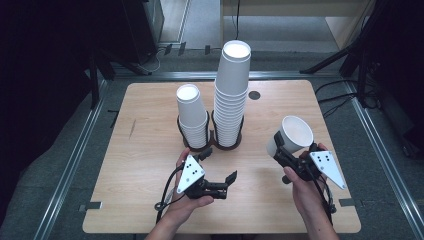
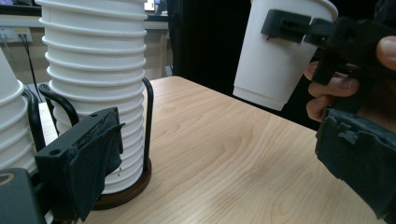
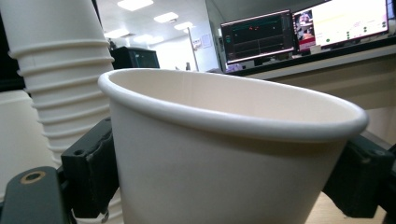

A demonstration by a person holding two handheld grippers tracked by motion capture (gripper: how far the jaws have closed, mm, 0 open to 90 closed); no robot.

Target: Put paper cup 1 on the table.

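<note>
One paper cup (image 1: 295,134) is clamped in the right gripper (image 1: 278,148); left gripper (image 1: 220,167) empty, jaws apart. Next, carry it toward ten o'clock onto the shorter stack (image 1: 191,116).

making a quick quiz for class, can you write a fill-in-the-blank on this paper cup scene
1. The right gripper holds a single white paper ____ above the table.
2. The left gripper has its jaws ____, with nothing between them.
3. The taller cup stack stands to the ____ of the shorter cup stack in the high view.
4. Both stacks sit in a dark ____ with wire loops.

Missing words: cup; open; right; holder
</note>
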